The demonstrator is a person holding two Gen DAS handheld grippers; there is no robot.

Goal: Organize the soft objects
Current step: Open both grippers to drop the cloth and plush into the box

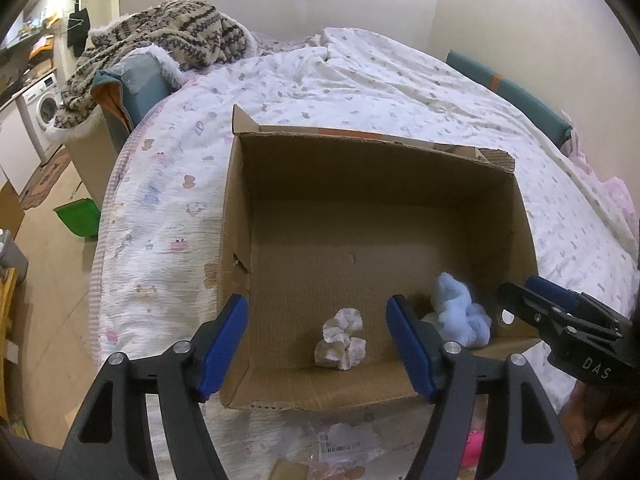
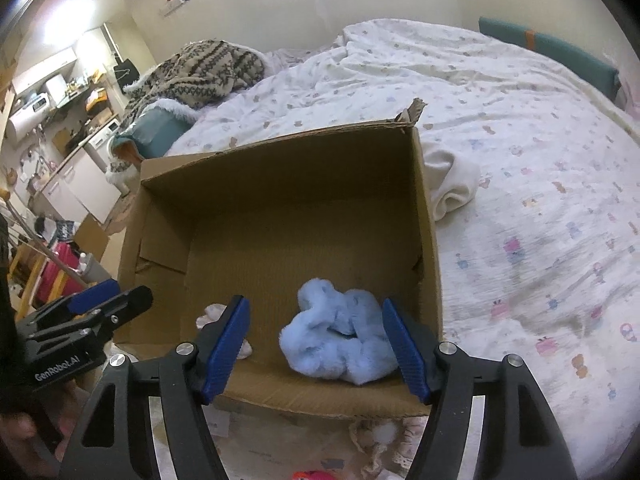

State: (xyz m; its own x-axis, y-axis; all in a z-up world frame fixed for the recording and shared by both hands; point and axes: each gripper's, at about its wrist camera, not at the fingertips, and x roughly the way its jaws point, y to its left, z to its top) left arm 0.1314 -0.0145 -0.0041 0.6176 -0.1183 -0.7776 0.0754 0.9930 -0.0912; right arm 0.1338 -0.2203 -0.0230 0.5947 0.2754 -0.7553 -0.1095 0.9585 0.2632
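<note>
Our left hand-held gripper [image 1: 316, 350] and right hand-held gripper [image 2: 316, 350] both hang released and empty over the open brown cardboard box [image 1: 400, 172]. Inside lie a fluffy light-blue scrunchie [image 2: 340, 346] and a small cream ruffled scrunchie [image 1: 341, 339], so we judge two items sorted. More soft pieces wait on the bed's printed white quilt [image 2: 540, 160]; a kitchen shows beyond.

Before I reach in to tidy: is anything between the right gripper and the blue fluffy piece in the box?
Nothing visible. The right gripper is open with the blue fluffy piece framed between its fingers, inside the cardboard box.
</note>
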